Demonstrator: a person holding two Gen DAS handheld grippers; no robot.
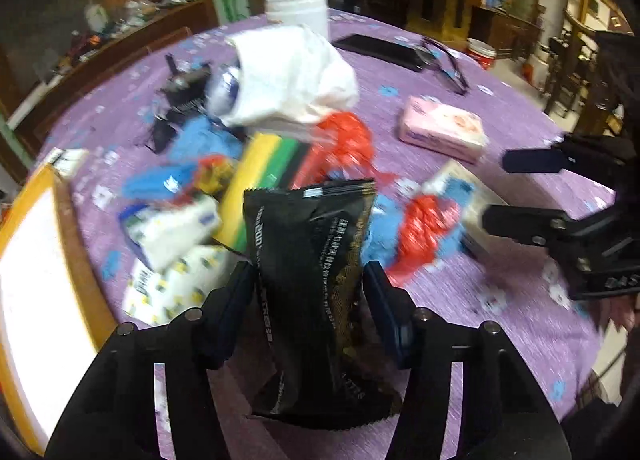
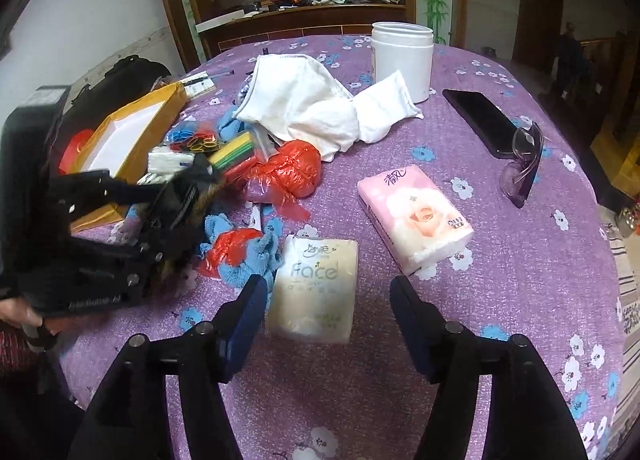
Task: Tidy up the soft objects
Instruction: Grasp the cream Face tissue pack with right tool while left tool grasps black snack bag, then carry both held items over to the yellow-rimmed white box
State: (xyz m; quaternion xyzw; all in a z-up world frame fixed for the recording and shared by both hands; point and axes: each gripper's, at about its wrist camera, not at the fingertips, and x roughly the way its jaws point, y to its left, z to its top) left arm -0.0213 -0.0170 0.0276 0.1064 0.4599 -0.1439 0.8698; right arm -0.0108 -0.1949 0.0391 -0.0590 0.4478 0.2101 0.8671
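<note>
Black foil pouch point(image 1: 308, 260) sits pinched between the 2 fingers of the left gripper point(image 1: 308, 284), long axis running straight out along them, lifted above the purple tablecloth point(image 1: 480, 320). Right gripper point(image 2: 328, 300) is spread wide and empty, the cream tissue pack point(image 2: 314, 288) lying just ahead between its tips. Yellow cardboard box point(image 2: 160, 104), left of the clutter, shows only a white floor; nearer the left gripper.

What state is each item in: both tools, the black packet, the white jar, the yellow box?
Left tool: shut on black packet.
Right tool: open, empty.
Black packet: gripped, lifted.
White jar: upright, lidless.
Yellow box: open.
</note>
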